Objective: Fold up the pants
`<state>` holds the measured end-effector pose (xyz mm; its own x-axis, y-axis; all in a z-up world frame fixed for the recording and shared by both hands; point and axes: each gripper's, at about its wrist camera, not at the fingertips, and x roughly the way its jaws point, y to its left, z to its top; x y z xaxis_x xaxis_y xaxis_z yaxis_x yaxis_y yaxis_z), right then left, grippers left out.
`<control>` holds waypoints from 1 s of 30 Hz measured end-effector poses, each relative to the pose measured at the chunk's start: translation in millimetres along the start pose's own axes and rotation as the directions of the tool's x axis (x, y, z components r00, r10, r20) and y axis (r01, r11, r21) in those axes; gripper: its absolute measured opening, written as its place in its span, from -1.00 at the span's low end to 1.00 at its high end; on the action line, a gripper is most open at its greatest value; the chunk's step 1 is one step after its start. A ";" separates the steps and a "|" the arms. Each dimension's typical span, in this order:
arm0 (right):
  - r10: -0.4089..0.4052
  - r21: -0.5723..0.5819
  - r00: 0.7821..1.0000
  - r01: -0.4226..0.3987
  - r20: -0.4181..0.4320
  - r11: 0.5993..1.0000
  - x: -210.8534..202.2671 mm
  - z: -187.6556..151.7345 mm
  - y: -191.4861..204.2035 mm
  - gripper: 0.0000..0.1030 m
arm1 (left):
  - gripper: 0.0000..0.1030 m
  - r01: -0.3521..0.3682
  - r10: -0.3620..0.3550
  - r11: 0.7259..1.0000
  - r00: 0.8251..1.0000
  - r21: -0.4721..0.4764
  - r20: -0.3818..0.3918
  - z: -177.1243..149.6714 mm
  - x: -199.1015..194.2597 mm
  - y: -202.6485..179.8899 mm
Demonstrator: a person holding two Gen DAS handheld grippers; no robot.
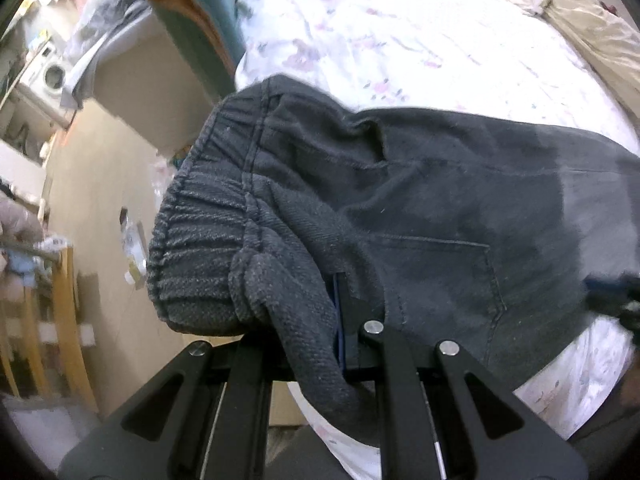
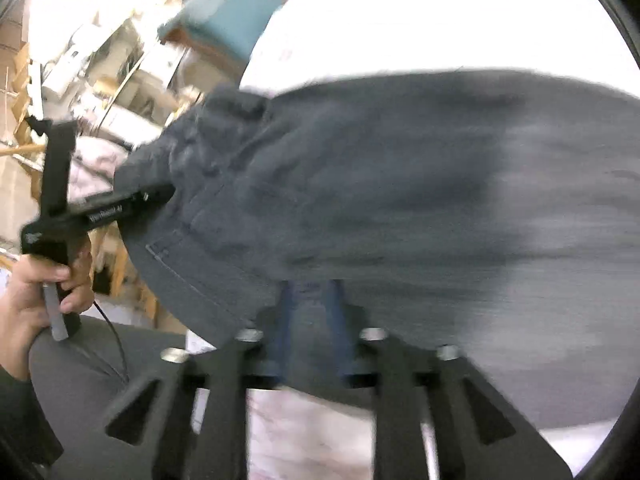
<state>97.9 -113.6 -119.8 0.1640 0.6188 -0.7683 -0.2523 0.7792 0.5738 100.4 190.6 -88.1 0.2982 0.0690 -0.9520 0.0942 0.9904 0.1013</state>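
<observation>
Dark grey pants (image 1: 420, 208) lie across a bed with a white floral sheet (image 1: 380, 32). Their ribbed elastic waistband (image 1: 196, 248) hangs over the bed's left edge. My left gripper (image 1: 340, 320) is shut on a bunched fold of waistband fabric, which hides most of its fingers. In the right wrist view, which is blurred, the left gripper (image 2: 166, 192) bites the waist end of the pants (image 2: 400, 200), held by a hand (image 2: 36, 292). My right gripper (image 2: 311, 312) stands at the pants' near edge, its blue pads (image 2: 285, 316) apart with dark cloth showing between them. It appears as a blur (image 1: 614, 296) in the left wrist view.
A beige blanket (image 1: 580, 20) is crumpled at the bed's far right. Left of the bed are a teal and orange piece of furniture (image 1: 192, 12), a cardboard box (image 1: 160, 80), a washing machine (image 1: 48, 76) and wooden chair legs (image 1: 68, 320) on a cluttered floor.
</observation>
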 end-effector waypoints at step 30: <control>-0.108 0.563 0.913 -0.146 0.393 0.814 -186.3 -54.1 -180.3 0.35 | -0.72 -0.204 0.103 0.772 0.975 0.602 0.198 -74.4 36.9 -364.9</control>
<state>61.3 -374.8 -95.5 0.5518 0.5199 -0.6521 0.3077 0.5998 0.7386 6.3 -159.2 -181.8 0.4882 0.1458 -0.8605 0.5836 0.6786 0.4461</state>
